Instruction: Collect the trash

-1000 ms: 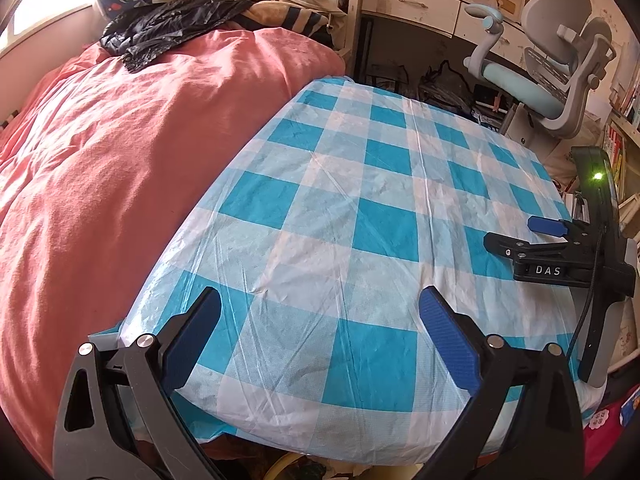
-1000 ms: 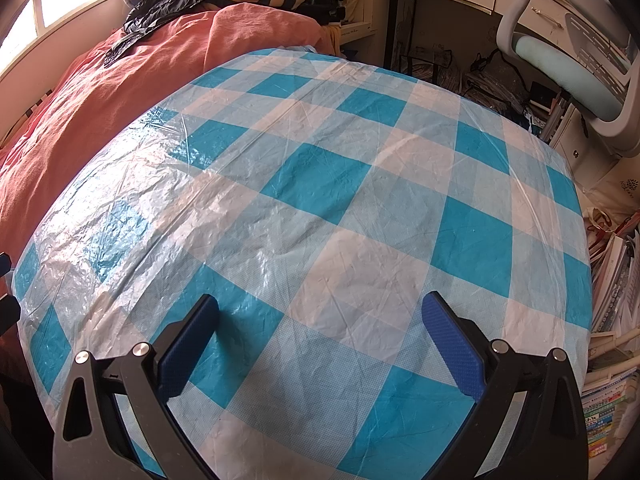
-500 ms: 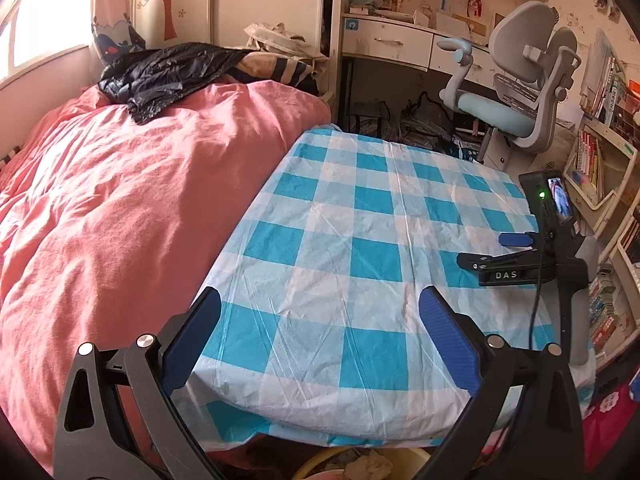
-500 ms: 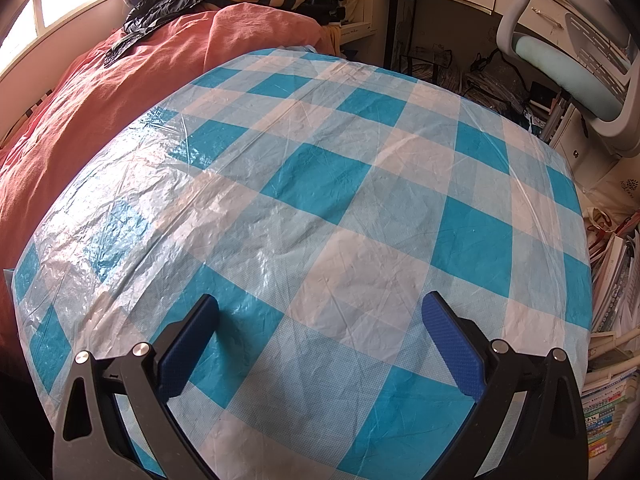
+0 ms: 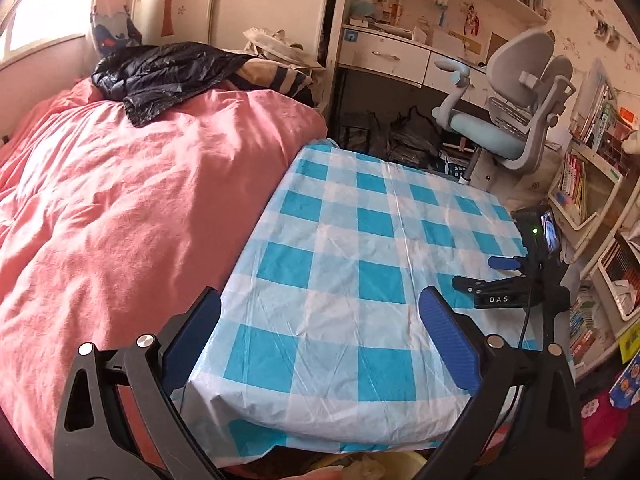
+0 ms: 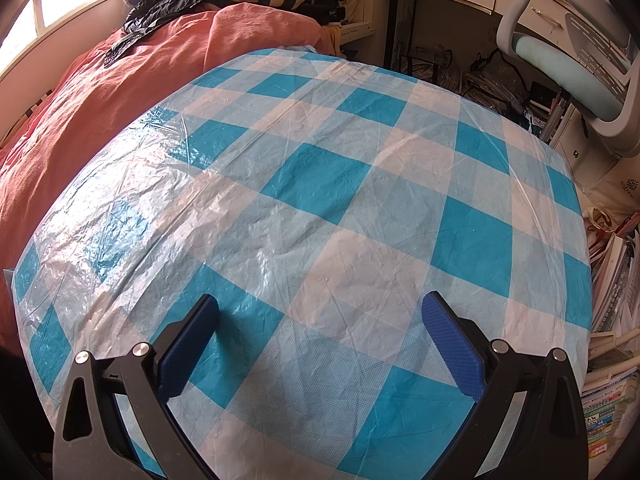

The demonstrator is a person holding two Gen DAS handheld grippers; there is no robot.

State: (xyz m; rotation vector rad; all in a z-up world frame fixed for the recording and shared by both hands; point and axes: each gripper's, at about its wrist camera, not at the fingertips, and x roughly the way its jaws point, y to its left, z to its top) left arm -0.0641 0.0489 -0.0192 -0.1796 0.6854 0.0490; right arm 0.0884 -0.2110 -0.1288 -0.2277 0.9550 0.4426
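My left gripper is open and empty, held high and back from the near edge of a table with a blue-and-white checked plastic cloth. My right gripper is open and empty, low over the same cloth. It also shows in the left wrist view at the table's right edge. No trash lies on the cloth. A yellowish bin with crumpled paper peeks out under the table's near edge.
A bed with a pink duvet adjoins the table's left side, with a black jacket on it. A grey office chair and a desk stand behind. Bookshelves and stacked books line the right.
My left gripper has pulled back and risen, so the whole table and the bin below came into view. My right gripper has stayed still.
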